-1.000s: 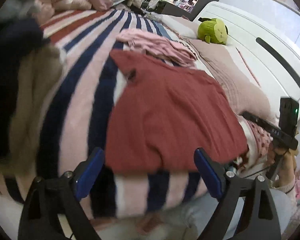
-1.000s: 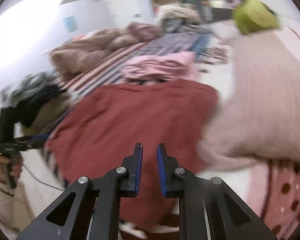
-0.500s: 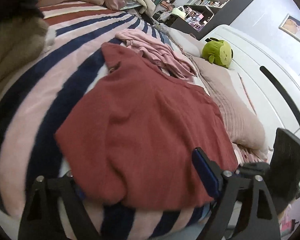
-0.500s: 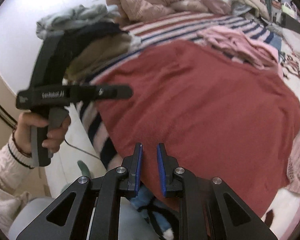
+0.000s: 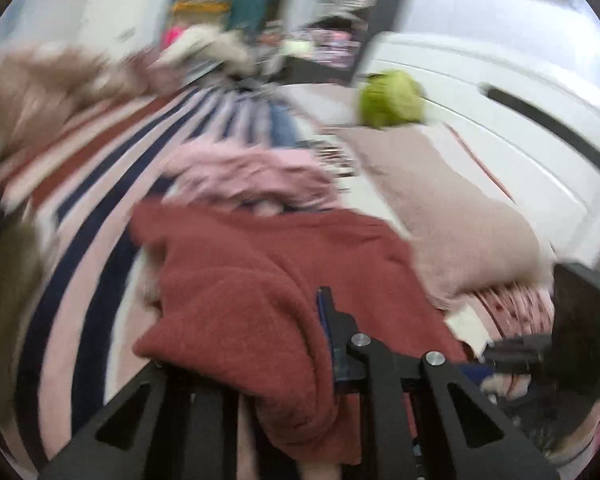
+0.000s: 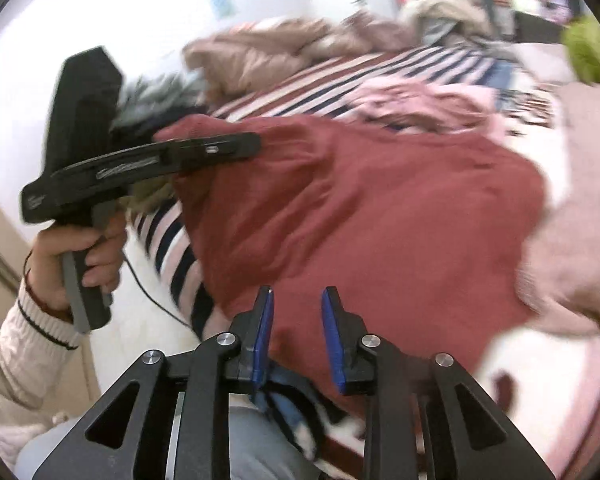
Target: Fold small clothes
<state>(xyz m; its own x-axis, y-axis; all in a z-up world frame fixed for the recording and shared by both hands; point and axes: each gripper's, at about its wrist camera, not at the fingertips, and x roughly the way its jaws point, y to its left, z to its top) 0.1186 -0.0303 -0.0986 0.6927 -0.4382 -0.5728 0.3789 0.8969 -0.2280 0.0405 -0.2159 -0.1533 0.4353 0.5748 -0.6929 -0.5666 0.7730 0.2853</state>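
A red sweater (image 5: 260,280) lies spread on the striped blanket (image 5: 92,208) of a bed. My left gripper (image 5: 300,312) has its jaws closing on a bunched fold of that sweater. The cloth drapes over and hides its left finger. In the right wrist view the left gripper (image 6: 244,146) holds the sweater's (image 6: 380,208) left corner lifted off the blanket, a hand (image 6: 80,248) on its handle. My right gripper (image 6: 298,332) hovers over the sweater's near edge. Its jaws are opening, with nothing pinched between them.
A crumpled pink garment (image 5: 252,176) lies just beyond the sweater. A pink pillow (image 5: 460,216) and a green plush toy (image 5: 392,98) sit to the right by the white headboard. More clothes are piled at the left (image 5: 4,280) and at the far end (image 6: 268,52).
My left gripper went from wide open to closed on the sweater's near left edge and lifted it up and inward. The right gripper's jaws have parted slightly.
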